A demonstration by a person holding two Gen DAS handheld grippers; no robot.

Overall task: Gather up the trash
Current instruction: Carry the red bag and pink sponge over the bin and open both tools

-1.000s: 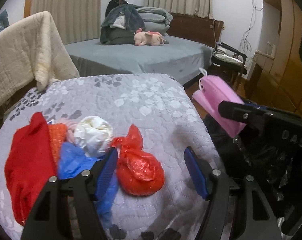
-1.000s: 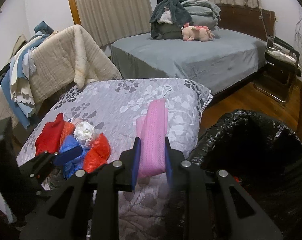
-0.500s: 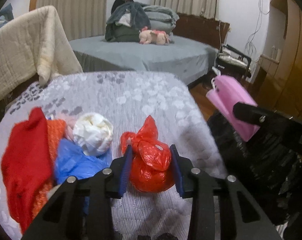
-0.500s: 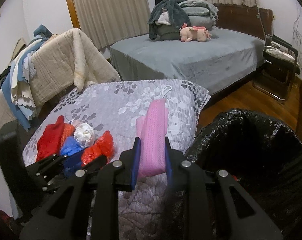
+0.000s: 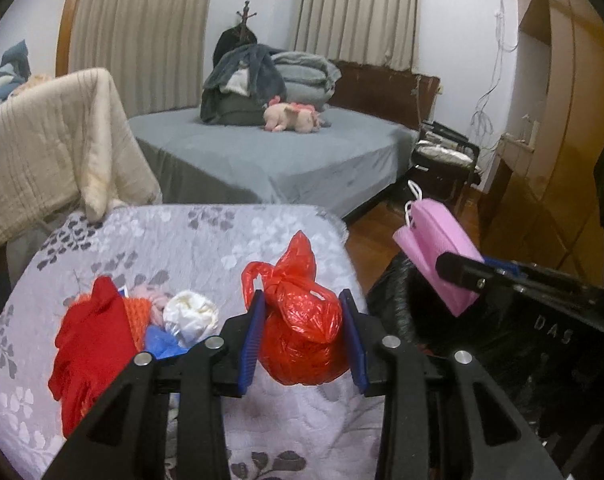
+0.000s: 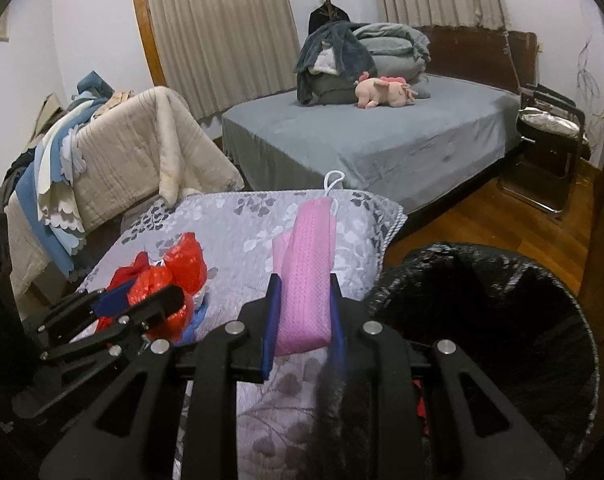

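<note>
A knotted red plastic bag [image 5: 302, 332] sits squeezed between the blue pads of the left gripper [image 5: 304, 340], which is closed on its round body while its tied top sticks up above the pads; the bag hangs just above the grey flowered quilt [image 5: 206, 240] and does not seem to rest on it. The right gripper [image 6: 304, 320] is clamped on a folded pink cloth pouch [image 6: 308, 276] with a white loop at its far end, holding it up over the quilt's near edge, just beside the rim of a bin lined with a black bag [image 6: 502, 320]. In the left wrist view that pouch appears to the right, above the same black liner. On the quilt to the left of the red bag lies a small heap: a red knitted cloth [image 5: 90, 344], an orange knitted piece [image 5: 140, 314], a crumpled white bag [image 5: 190, 314] and a blue bag [image 5: 162, 340], all touching one another. Behind the quilt a cream blanket [image 5: 50, 160] hangs over a rack, and farther back stands a bed with a grey sheet [image 5: 270, 160], folded bedding and a pink soft toy [image 5: 292, 118]. A folding chair [image 6: 550, 148] stands on the wooden floor to the right of the bed.
</note>
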